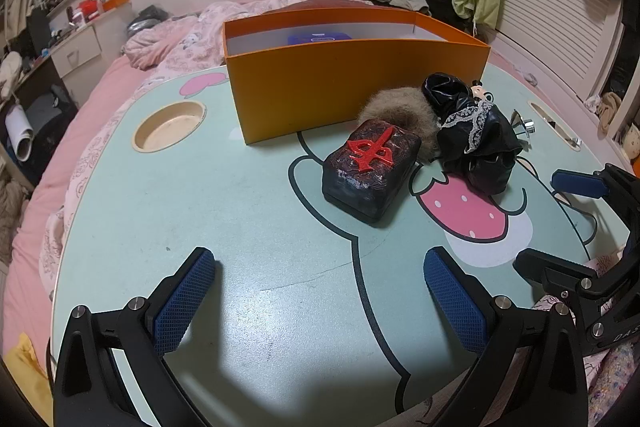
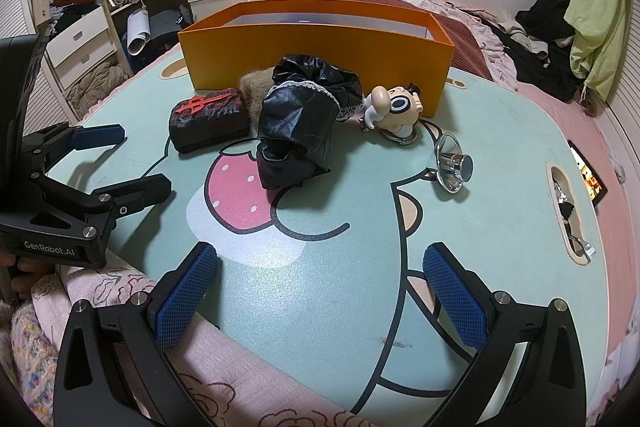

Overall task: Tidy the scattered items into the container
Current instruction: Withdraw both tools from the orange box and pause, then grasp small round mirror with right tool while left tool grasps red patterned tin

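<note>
An orange box (image 1: 344,87) stands at the far side of the green cartoon table (image 1: 240,211); it also shows in the right wrist view (image 2: 312,55). In front of it lie a black block with a red sign (image 1: 370,169) (image 2: 208,119), a tan fur piece (image 1: 394,111) (image 2: 254,87), a black lace-trimmed garment (image 1: 476,135) (image 2: 300,119), a small cartoon figure (image 2: 396,111) and a shiny metal lid (image 2: 452,163). My left gripper (image 1: 320,291) (image 2: 120,159) is open and empty, near the block. My right gripper (image 2: 320,291) (image 1: 560,219) is open and empty.
A round cup recess (image 1: 170,125) is set in the table at the left, and a slot (image 2: 570,215) at the right. The table stands on a pink bed (image 1: 100,99). Clothes (image 2: 552,27) pile at the back right. Drawers and shelves (image 2: 80,35) stand to the left.
</note>
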The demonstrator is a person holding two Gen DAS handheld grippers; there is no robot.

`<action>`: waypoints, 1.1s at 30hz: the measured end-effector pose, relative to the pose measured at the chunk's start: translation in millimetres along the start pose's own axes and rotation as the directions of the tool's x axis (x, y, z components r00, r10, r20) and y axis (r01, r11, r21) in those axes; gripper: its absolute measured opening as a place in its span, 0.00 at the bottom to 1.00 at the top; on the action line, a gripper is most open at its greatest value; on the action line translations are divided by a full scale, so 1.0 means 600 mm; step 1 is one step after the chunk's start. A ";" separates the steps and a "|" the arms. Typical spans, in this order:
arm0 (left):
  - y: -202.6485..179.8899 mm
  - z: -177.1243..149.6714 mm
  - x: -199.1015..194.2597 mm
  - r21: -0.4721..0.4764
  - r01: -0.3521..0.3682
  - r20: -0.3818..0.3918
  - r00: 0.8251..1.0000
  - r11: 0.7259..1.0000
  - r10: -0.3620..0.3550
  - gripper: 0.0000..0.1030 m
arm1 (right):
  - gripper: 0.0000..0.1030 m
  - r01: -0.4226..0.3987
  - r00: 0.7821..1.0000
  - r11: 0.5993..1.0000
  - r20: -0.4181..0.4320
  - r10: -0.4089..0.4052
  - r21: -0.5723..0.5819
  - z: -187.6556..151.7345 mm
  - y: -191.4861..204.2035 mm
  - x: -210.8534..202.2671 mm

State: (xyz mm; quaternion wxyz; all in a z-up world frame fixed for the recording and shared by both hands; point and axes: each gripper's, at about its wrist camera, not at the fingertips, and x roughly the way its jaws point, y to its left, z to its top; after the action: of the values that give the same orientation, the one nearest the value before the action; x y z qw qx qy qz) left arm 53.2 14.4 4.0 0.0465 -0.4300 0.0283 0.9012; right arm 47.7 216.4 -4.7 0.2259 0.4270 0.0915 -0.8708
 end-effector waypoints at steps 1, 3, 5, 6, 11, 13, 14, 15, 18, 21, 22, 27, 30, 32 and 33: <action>0.000 0.000 0.000 0.000 0.000 0.000 1.000 1.000 0.000 1.00 | 1.00 0.000 1.000 1.000 0.000 0.000 0.000 0.000 0.000 0.000; 0.000 0.000 0.000 0.000 0.000 0.000 1.000 1.000 0.000 1.00 | 1.00 0.000 1.000 1.000 0.000 0.000 0.000 0.000 0.000 0.000; 0.000 0.000 0.000 0.000 0.000 0.001 1.000 1.000 0.000 1.00 | 1.00 0.001 1.000 1.000 0.003 -0.001 0.002 -0.001 0.000 -0.001; 0.000 -0.001 0.000 0.000 0.000 0.001 1.000 1.000 0.000 1.00 | 1.00 0.004 1.000 1.000 0.004 -0.004 0.005 0.000 0.004 -0.003; 0.000 -0.001 0.000 0.000 0.000 0.000 1.000 1.000 0.000 1.00 | 0.98 -0.044 0.987 0.995 0.159 0.031 0.085 -0.003 -0.025 -0.050; 0.000 -0.001 0.000 0.000 0.000 0.001 1.000 1.000 0.000 1.00 | 0.97 -0.001 0.973 0.990 0.230 -0.031 0.139 -0.004 -0.046 -0.070; 0.000 -0.001 0.000 0.000 0.000 0.000 1.000 1.000 0.000 1.00 | 0.95 0.018 0.967 0.985 0.248 -0.060 0.171 -0.005 -0.056 -0.076; 0.000 -0.002 0.000 0.000 0.000 0.000 1.000 1.000 0.000 1.00 | 0.92 0.026 0.963 0.979 0.256 -0.079 0.204 -0.005 -0.068 -0.079; 0.000 -0.002 0.000 0.000 0.000 0.001 1.000 1.000 0.000 1.00 | 0.85 0.032 0.969 0.964 0.229 -0.095 0.265 -0.004 -0.095 -0.070; 0.000 -0.003 0.000 0.000 0.000 0.001 1.000 1.000 0.000 1.00 | 0.79 0.066 0.973 0.962 0.195 -0.120 0.264 0.006 -0.101 -0.055; 0.000 -0.003 -0.001 0.000 0.000 0.001 1.000 1.000 0.000 1.00 | 0.79 0.082 0.974 0.963 0.183 -0.132 0.256 0.016 -0.107 -0.050; 0.000 -0.003 -0.001 0.000 0.000 0.001 1.000 1.000 0.000 1.00 | 0.78 0.118 0.982 0.967 0.120 -0.148 0.226 0.062 -0.118 -0.021; 0.000 -0.004 -0.001 0.000 0.000 0.001 1.000 1.000 0.000 1.00 | 0.69 0.125 0.987 0.971 0.071 -0.142 0.202 0.082 -0.116 0.004; 0.000 -0.004 -0.001 0.000 0.000 0.001 1.000 1.000 0.000 1.00 | 0.51 0.125 0.991 0.976 0.018 -0.131 0.181 0.086 -0.113 0.027; 0.000 -0.004 -0.001 0.000 0.000 0.001 1.000 1.000 0.000 1.00 | 0.38 0.110 0.994 0.977 0.001 -0.112 0.181 0.082 -0.114 0.036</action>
State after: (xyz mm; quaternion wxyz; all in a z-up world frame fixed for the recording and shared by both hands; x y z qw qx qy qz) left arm 55.3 14.2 3.1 0.0466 -0.4294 0.0283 0.9014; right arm -30.6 252.6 6.8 0.1376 0.4350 0.0348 -0.8892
